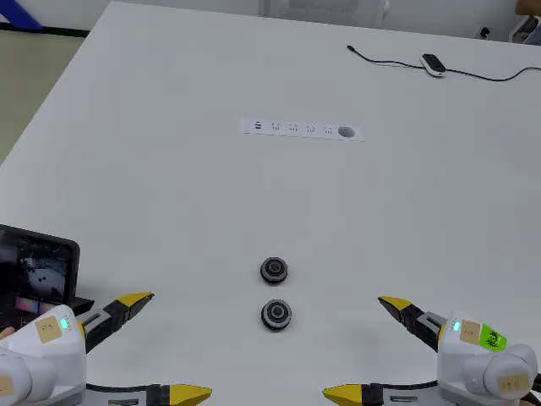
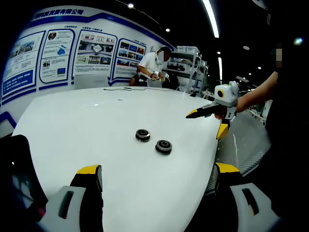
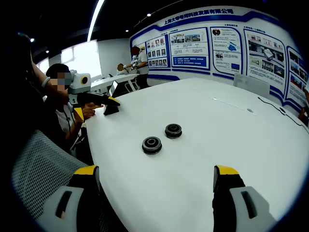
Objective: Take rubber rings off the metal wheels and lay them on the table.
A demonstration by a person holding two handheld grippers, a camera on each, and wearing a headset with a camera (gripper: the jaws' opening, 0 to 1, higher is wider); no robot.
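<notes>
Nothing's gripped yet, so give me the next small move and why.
Probably move the left gripper in to the nearer wheel to steady it: it and the farther wheel sit free on the table, dark rings apparently on, while this gripper and the right gripper hover open at the near edge, apart from them.

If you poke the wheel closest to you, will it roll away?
Probably not: the near wheel lies flat on the table, so it would likely slide, not roll. It looks metal, so probably heavy for its size. Its dark rubber ring may grip the table.
</notes>
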